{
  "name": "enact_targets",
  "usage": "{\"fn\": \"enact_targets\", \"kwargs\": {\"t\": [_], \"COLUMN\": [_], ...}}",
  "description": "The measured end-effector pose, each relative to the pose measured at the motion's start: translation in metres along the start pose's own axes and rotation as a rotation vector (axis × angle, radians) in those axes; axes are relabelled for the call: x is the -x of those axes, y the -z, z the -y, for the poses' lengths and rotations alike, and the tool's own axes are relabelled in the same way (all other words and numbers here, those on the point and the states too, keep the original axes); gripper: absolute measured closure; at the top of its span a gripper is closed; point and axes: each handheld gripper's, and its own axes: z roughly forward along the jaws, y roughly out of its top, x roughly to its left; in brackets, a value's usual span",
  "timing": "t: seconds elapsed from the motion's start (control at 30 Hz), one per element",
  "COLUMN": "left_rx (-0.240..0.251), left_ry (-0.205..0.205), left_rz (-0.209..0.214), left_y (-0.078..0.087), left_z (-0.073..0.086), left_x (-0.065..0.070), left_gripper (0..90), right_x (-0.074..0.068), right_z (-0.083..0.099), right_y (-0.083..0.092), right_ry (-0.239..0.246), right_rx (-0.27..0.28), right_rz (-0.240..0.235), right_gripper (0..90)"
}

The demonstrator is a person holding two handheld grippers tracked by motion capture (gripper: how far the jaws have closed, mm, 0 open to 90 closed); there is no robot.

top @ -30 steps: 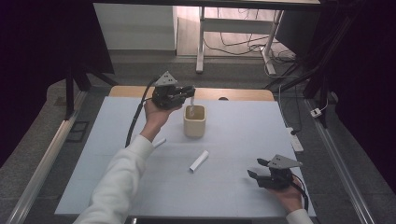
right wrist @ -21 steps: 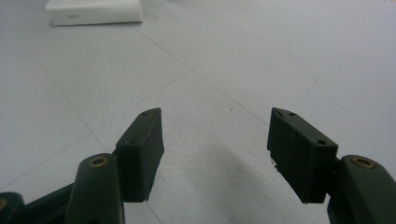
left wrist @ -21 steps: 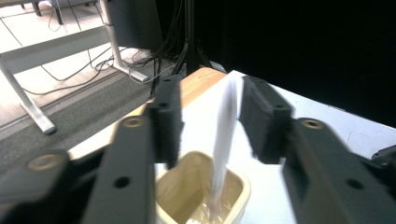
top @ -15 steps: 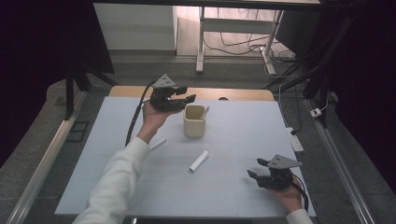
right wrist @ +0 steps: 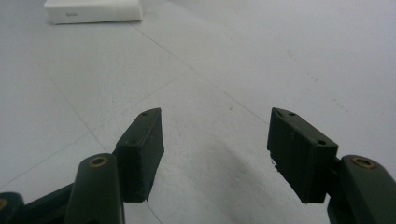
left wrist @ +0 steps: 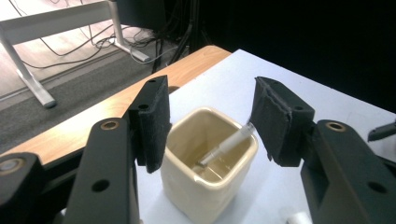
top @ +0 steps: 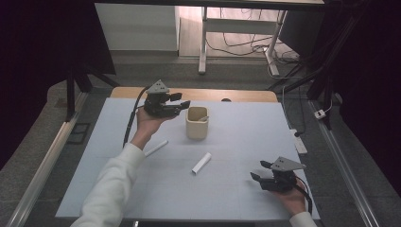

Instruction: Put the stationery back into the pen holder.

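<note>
Currently, item one: cream square ceramic cup at the far middle of the pale blue worktop, one white plastic tube leaning inside; left hand-held gripper beside it, its jaws just opened and empty. Remaining: two white tubes lying loose; approach each crosswise, pinch mid-length. Right hand-held gripper rests spread, empty.

mat: pale blue-grey, laid over the tabletop, centre of frame
wood edge: bare strip seen along the far side of the mat
desk legs: white, upper centre, on the floor
cables: tangled on the floor, upper centre
white adapter: right of the table, on a cable
white block: upper left, laid flat
</note>
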Motion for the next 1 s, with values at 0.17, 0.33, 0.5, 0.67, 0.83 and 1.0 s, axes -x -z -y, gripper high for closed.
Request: {"fn": "enact_targets", "kwargs": {"t": [0.17,0.33,0.5,0.67,0.83,1.0], "left_rx": [-0.038,-0.067,-0.086,-0.117,-0.14,-0.173], "left_ry": [-0.029,-0.052,-0.076,-0.098,-0.115,-0.131], "left_rz": [-0.007,-0.002,-0.008,-0.018,-0.023,-0.031], "left_y": [0.008,0.016,0.022,0.026,0.03,0.032], "left_z": [0.006,0.013,0.02,0.023,0.025,0.028], "left_x": [0.001,0.003,0.006,0.01,0.012,0.014], "left_gripper": [46.7,46.6,46.5,46.5,46.3,46.1], "right_x": [0.0,0.0,-0.001,-0.001,-0.001,-0.001], "right_z": [0.0,0.0,0.0,0.0,0.0,0.0], "right_y": [0.0,0.0,0.0,0.0,0.0,0.0], "right_ry": [-0.001,-0.001,-0.001,-0.001,0.0,0.0], "right_rx": [0.002,0.006,0.006,0.004,0.002,0.002], "right_rz": [-0.003,-0.003,-0.002,-0.002,0.001,0.0], "right_gripper": [35.4,35.4,35.4,35.4,35.4,35.5]}}
